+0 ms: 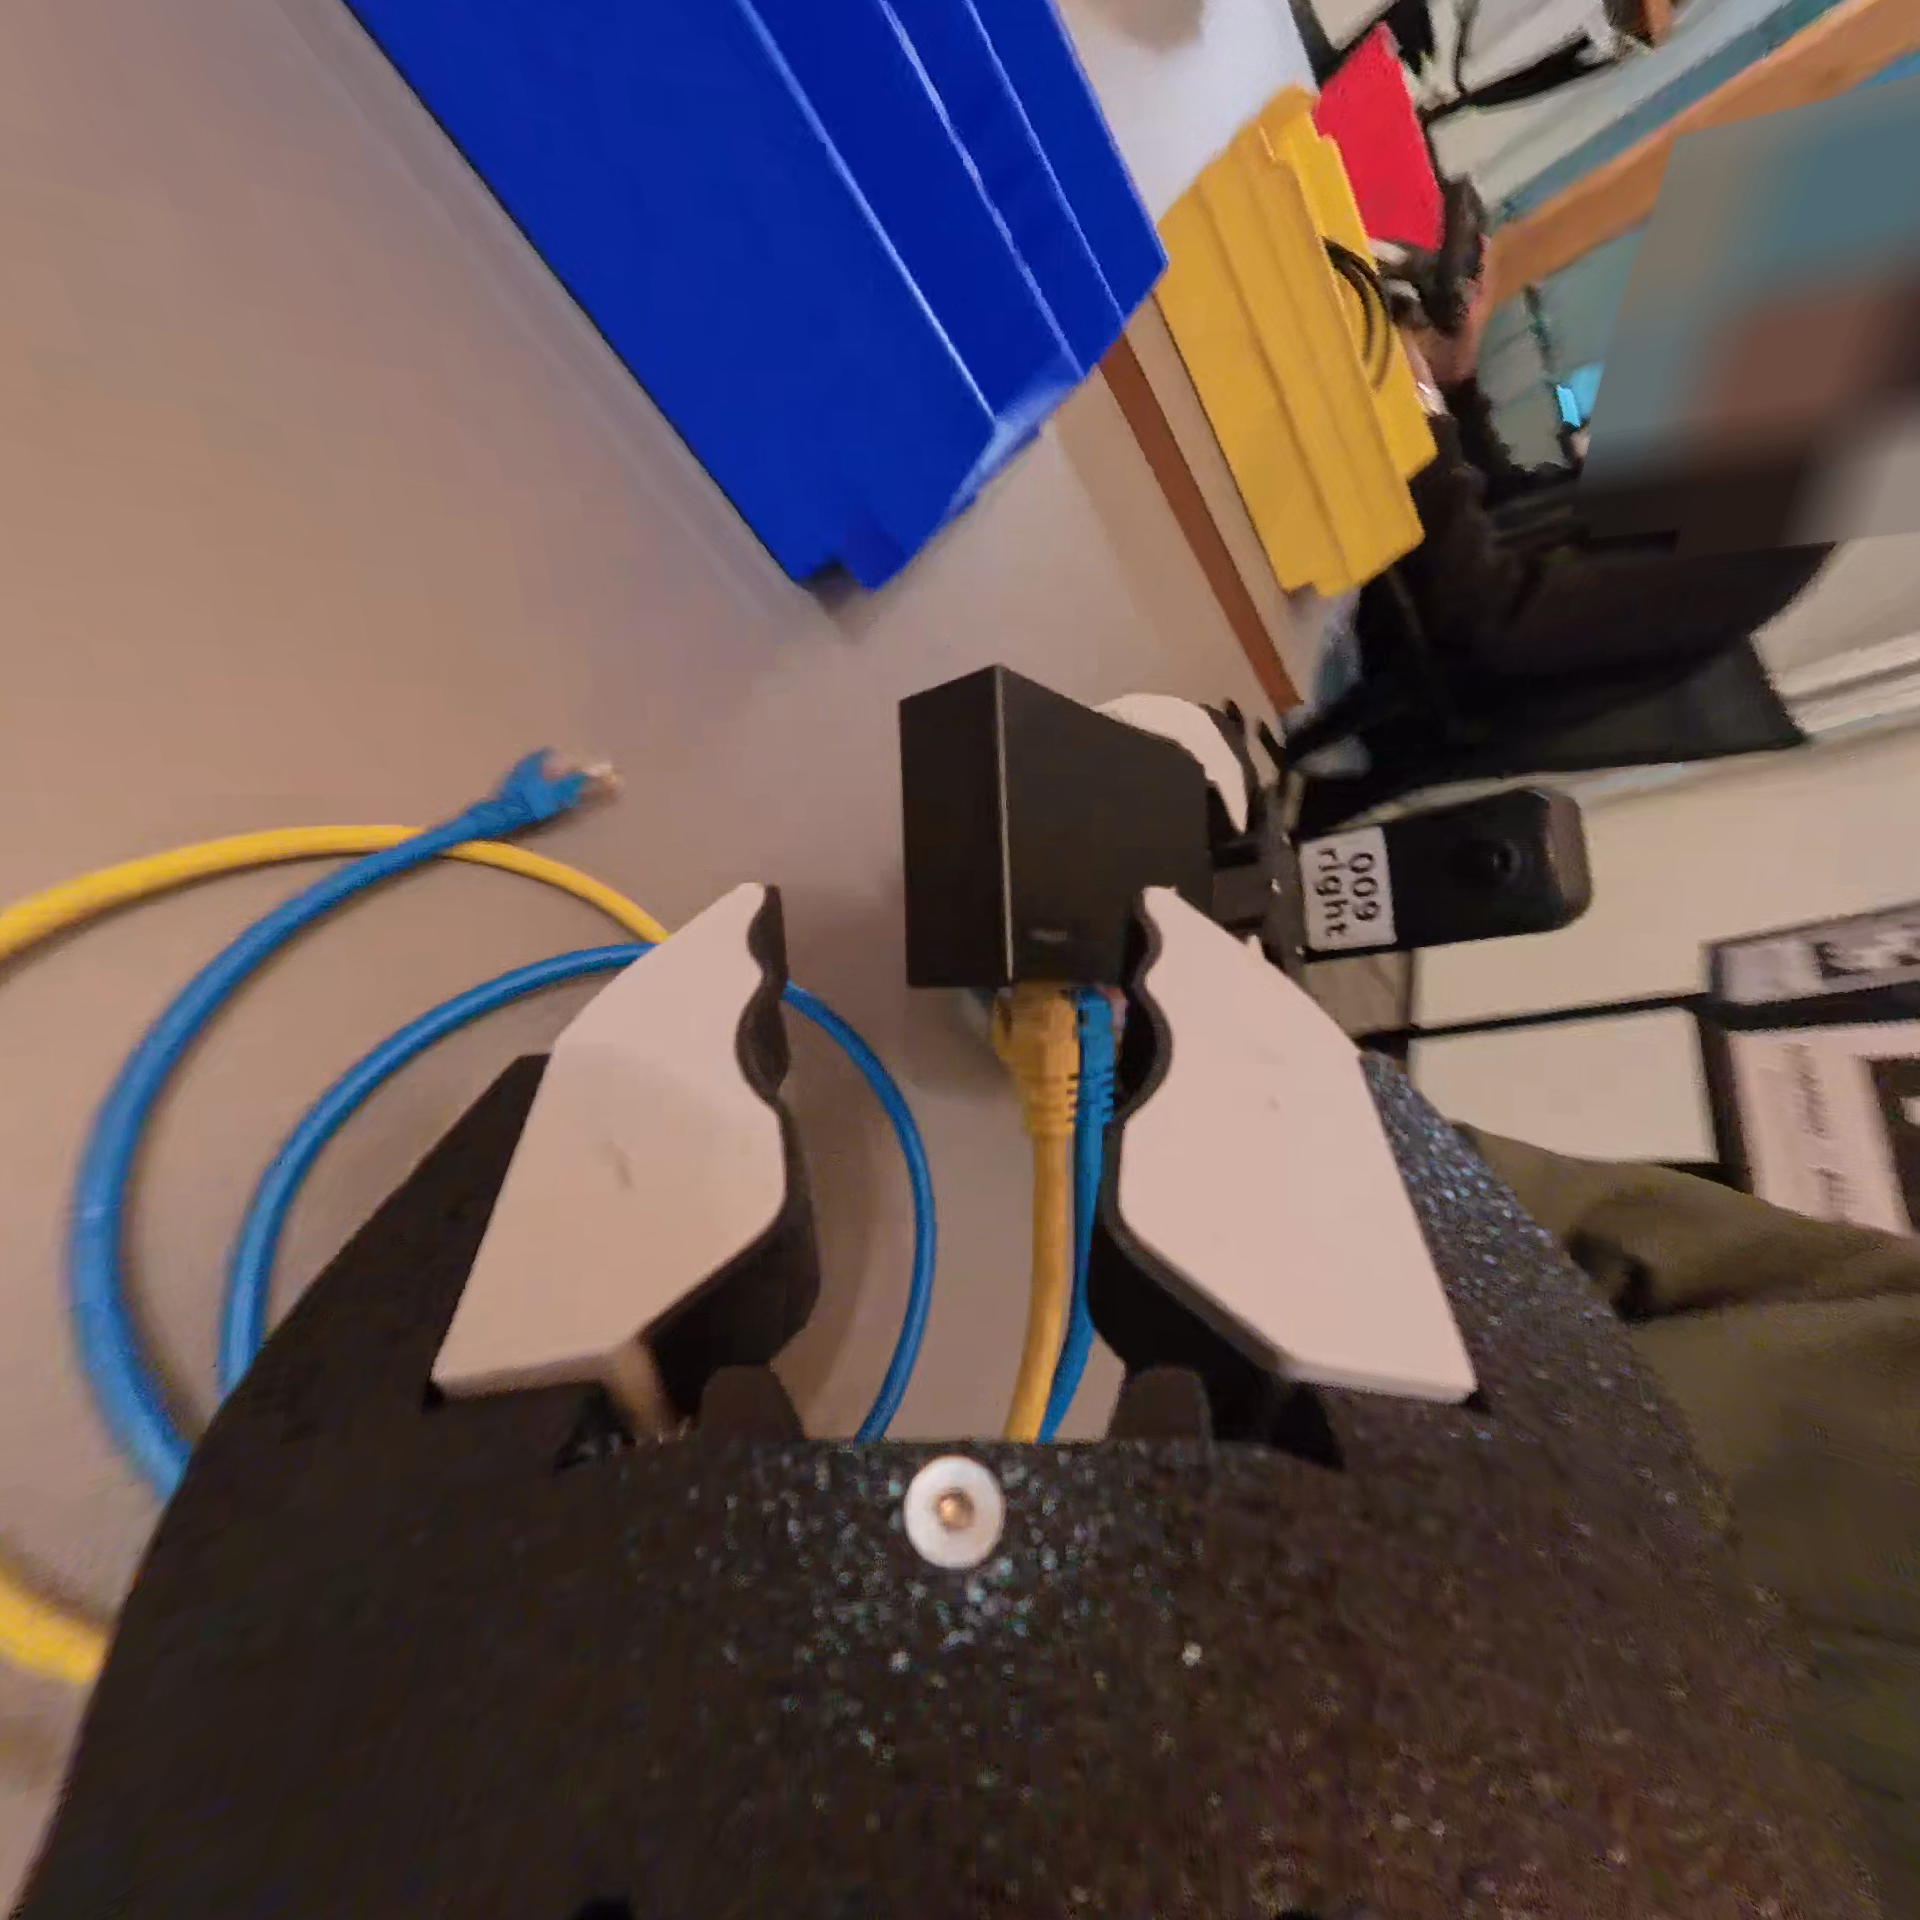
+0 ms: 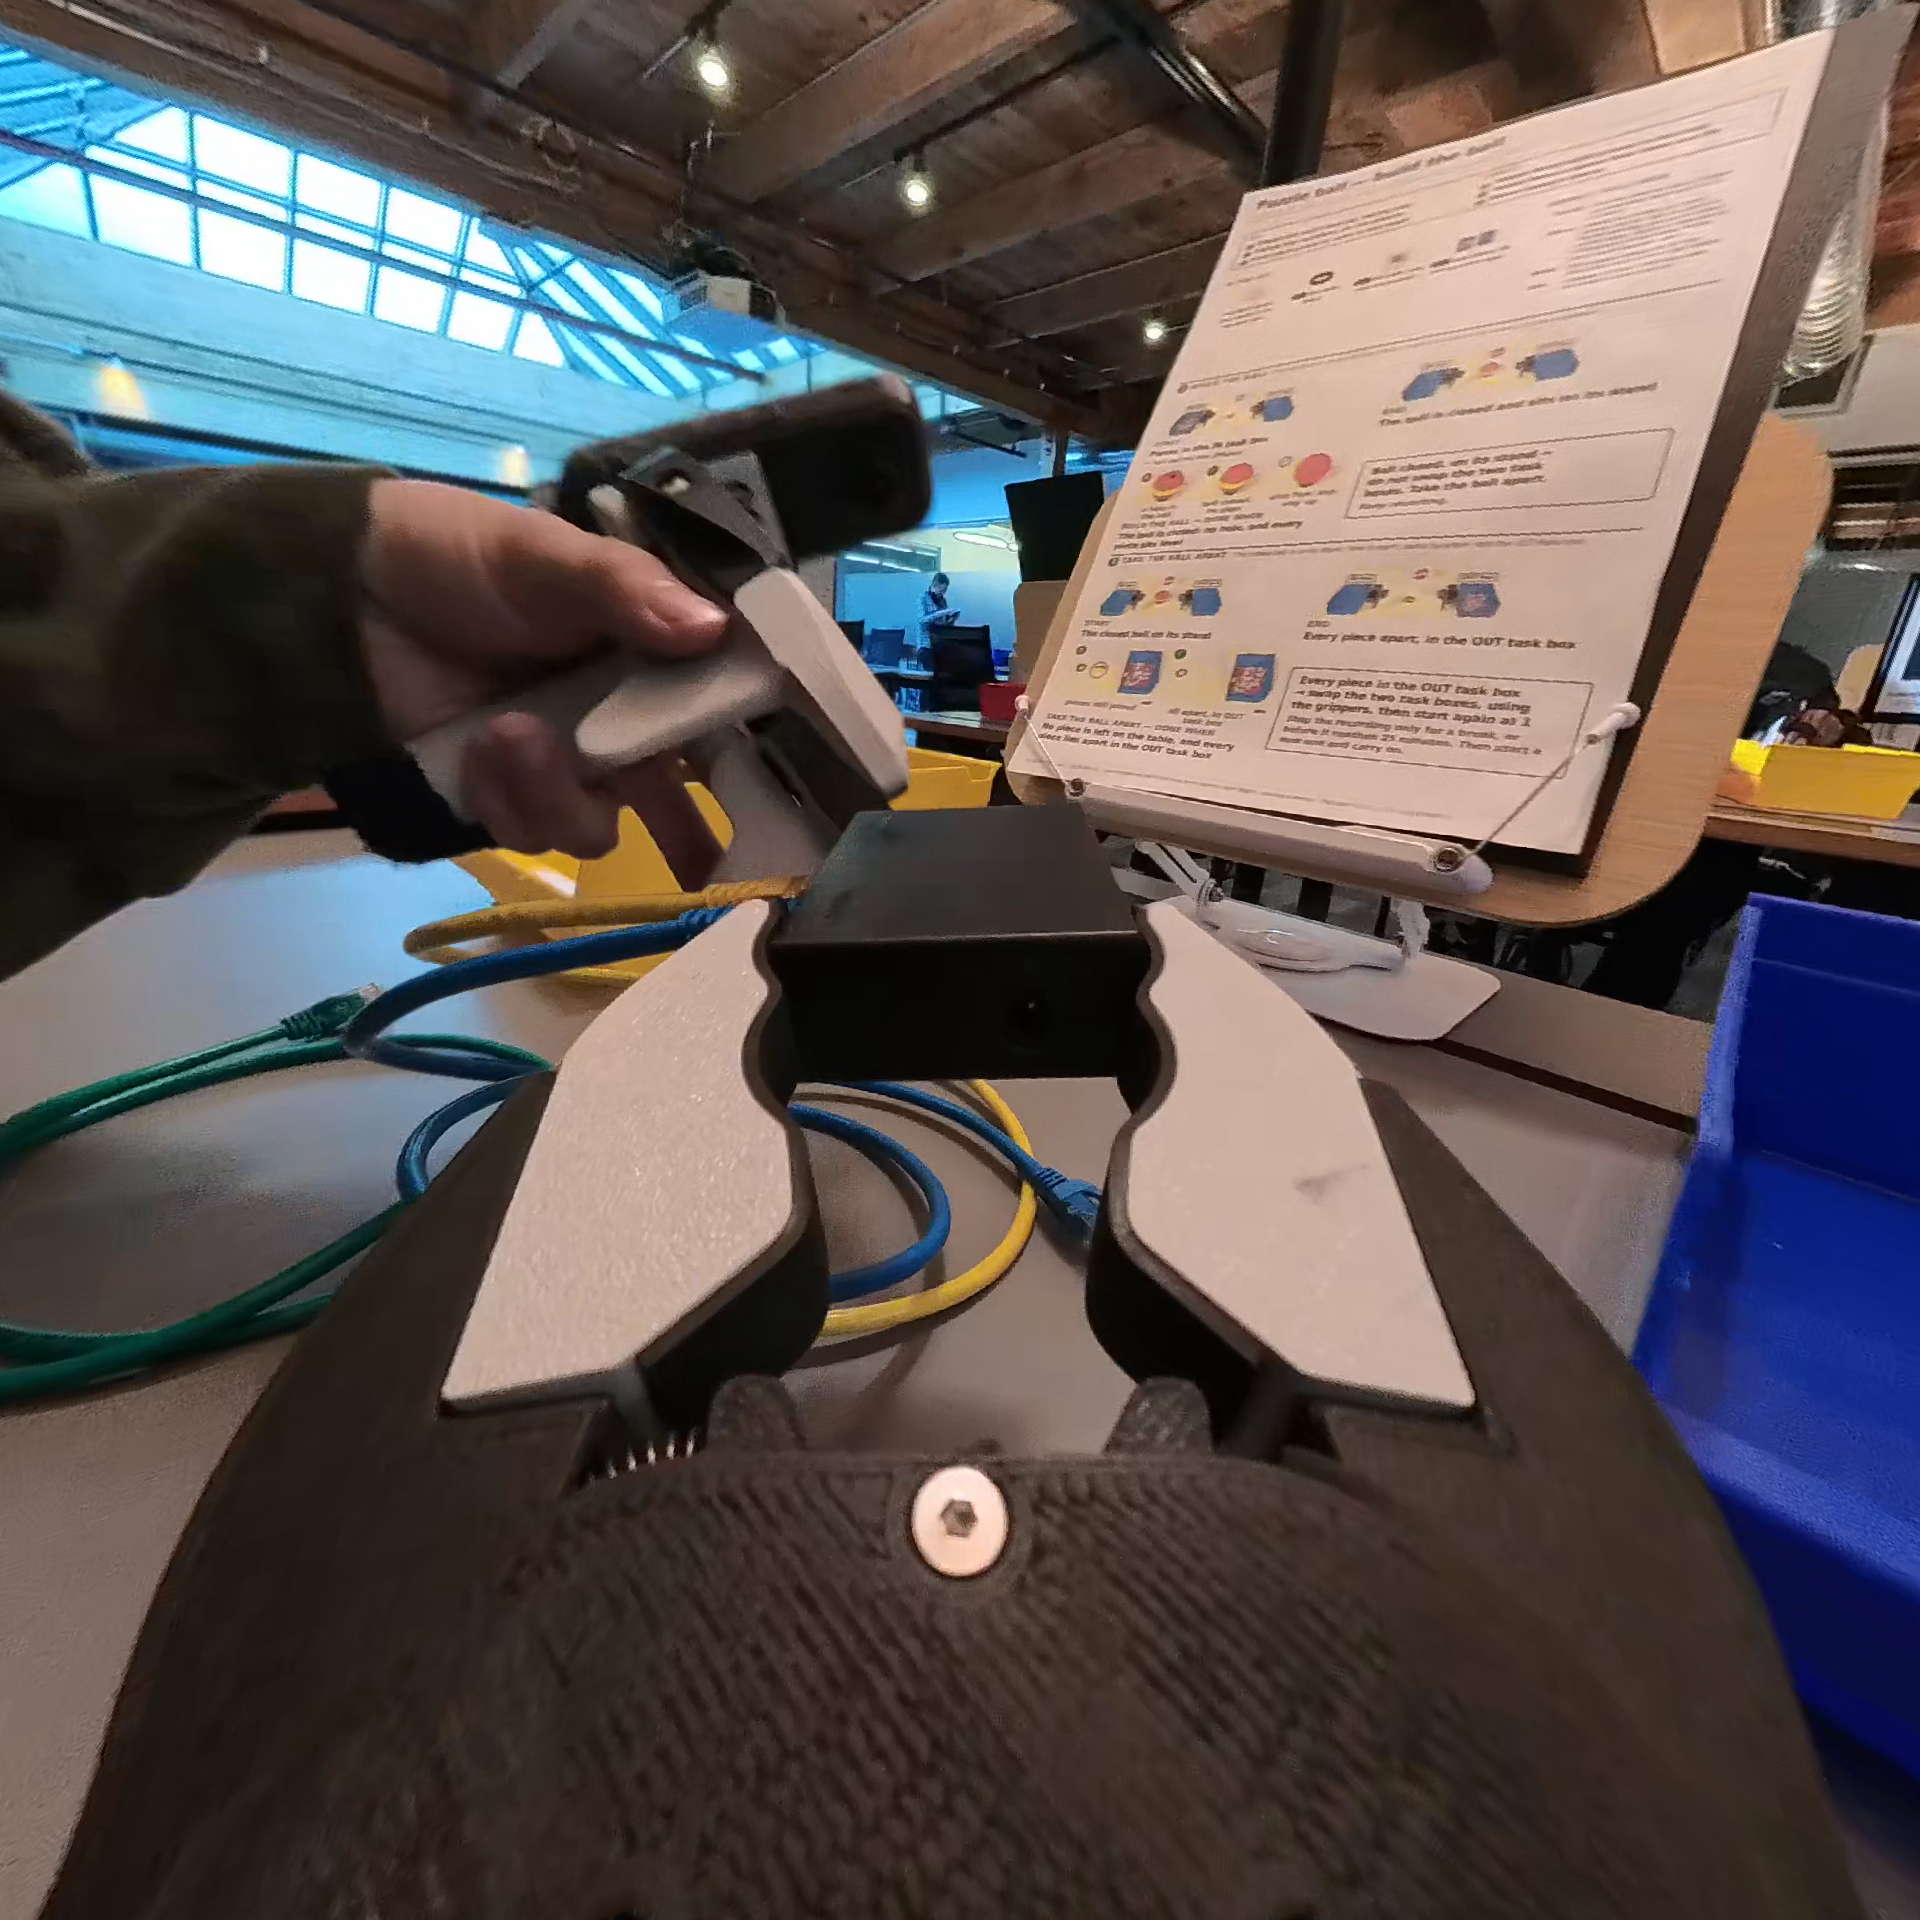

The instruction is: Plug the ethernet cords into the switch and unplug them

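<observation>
The black switch [image 2: 956,935] is held just above the grey table between my right gripper's [image 2: 958,987] fingers, which are shut on its sides. In the left wrist view the switch [image 1: 1039,831] has a yellow cord [image 1: 1039,1070] and a blue cord [image 1: 1096,1060] plugged into its near face. My left gripper [image 1: 951,956] is open, its fingers on either side of both plugs without squeezing them. A loose blue plug end [image 1: 540,784] lies on the table to the left. A green cord [image 2: 208,1081] lies unplugged at the left of the right wrist view.
Blue bins [image 1: 790,260] and yellow bins [image 1: 1299,343] stand beyond the switch. A wooden stand with an instruction sheet [image 2: 1382,540] is behind the switch, and a blue bin [image 2: 1808,1299] is at the right. A hand [image 2: 499,644] holds the left gripper. Cable loops [image 2: 914,1247] lie on the table. The gap from one gripper's tips to the other's is roughly 5 centimeters.
</observation>
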Tool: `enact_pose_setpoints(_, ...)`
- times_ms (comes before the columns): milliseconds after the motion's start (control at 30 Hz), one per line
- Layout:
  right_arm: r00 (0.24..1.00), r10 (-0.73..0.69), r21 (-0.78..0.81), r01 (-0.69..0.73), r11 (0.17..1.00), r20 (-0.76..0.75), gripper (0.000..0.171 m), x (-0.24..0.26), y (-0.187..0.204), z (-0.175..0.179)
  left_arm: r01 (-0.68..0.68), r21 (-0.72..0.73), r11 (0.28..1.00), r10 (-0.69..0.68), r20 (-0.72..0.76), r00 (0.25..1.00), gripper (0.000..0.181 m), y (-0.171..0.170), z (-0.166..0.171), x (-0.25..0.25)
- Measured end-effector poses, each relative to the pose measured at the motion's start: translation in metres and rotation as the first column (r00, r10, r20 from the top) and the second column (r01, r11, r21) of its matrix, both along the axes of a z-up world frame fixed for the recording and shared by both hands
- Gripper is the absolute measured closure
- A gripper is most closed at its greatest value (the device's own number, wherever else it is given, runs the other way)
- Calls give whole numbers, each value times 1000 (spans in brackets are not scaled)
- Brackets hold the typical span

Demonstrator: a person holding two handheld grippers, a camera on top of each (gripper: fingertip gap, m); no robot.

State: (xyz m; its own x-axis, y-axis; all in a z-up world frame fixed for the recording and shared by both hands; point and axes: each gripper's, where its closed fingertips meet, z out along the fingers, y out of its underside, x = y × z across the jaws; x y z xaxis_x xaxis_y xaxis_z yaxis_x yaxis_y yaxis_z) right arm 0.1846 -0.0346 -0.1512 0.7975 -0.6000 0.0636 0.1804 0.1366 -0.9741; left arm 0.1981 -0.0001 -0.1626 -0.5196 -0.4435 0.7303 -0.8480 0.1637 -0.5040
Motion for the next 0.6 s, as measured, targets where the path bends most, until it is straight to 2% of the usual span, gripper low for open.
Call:
enact_pose_setpoints(33,1000,2,-9,-2,1000,4,109,-1,1,-1,37,-23,999,-38,-38,999,122,-6,-4,-3)
enact_pose_setpoints(100,1000,-12,-16,12,1000,-2,110,1,1,-1,73,-107,992,-83,-92,992,137,-17,-4,-9)
enact_pose_setpoints(167,999,-26,2,26,1000,-27,110,5,-2,-1,43,-139,989,-56,-90,994,140,-19,-3,-3)
enact_pose_setpoints(600,999,-30,-71,28,997,-20,107,5,8,-7,115,61,992,-114,-8,993,149,-8,13,-8)
